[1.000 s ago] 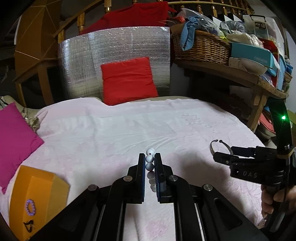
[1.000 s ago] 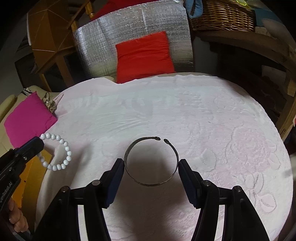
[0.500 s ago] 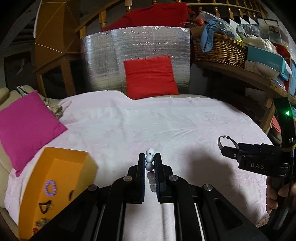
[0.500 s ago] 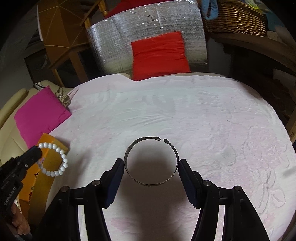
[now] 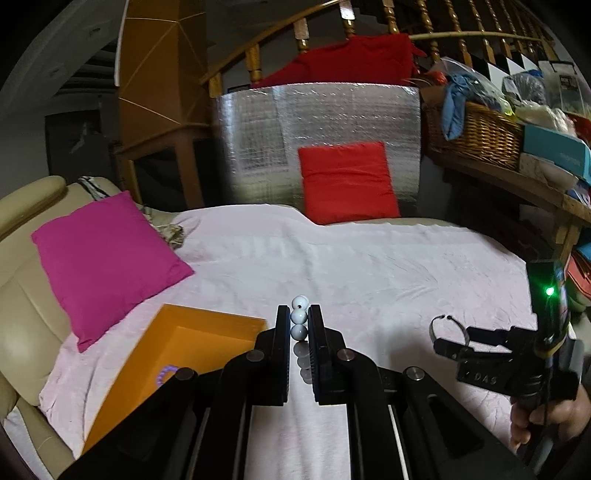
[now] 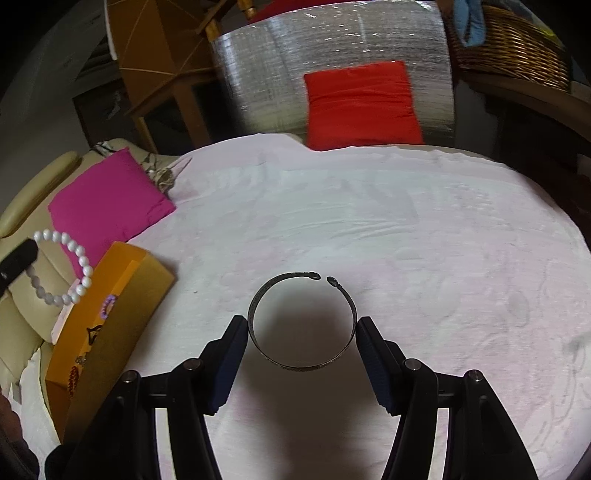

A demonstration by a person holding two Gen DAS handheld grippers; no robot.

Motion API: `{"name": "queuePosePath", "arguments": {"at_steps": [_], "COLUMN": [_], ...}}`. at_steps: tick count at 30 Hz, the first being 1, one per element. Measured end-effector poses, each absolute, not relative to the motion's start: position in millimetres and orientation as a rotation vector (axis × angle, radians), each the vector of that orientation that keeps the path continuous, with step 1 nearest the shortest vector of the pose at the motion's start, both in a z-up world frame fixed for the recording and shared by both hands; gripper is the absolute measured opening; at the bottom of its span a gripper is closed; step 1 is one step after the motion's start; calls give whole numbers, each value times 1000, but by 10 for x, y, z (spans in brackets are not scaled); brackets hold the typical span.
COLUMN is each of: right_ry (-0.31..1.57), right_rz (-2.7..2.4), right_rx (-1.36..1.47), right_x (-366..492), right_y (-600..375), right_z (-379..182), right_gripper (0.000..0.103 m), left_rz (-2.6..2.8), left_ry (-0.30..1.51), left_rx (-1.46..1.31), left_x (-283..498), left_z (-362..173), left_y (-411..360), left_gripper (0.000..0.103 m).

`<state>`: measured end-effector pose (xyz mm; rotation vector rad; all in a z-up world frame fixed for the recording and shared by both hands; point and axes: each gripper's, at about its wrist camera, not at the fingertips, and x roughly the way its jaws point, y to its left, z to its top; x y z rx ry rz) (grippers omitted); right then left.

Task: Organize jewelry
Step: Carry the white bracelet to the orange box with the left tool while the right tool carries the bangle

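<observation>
Tongs (image 6: 301,328) over pink-sheeted bed (image 6: 406,229), cluttered room

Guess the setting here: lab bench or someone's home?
Most likely a home living room. A beige sofa with a magenta cushion, a wooden stair railing behind, and a wicker basket of household clutter on a shelf.

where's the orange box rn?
The orange box sits at the left edge of the pink sheet, just below the magenta cushion in the right wrist view; a purple bracelet lies inside.
</observation>
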<state>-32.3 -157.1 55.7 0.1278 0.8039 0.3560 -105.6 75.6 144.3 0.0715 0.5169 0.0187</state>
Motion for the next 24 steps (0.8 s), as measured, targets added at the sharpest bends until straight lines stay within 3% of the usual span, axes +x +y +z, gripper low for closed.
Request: {"name": "queuePosePath", "arguments": {"at_steps": [24], "right_ry": [780], "right_rz": [533], "right_rx": [147], "right_x": [-664], "right_y": [-699], "right_z": [587], "right_gripper": [64], "left_rz": [242], "left_ry": [460], "left_rx": [-17], "left_x": [-1591], "left_z": [1643], "left_y": [2037], "left_gripper": [9]}}
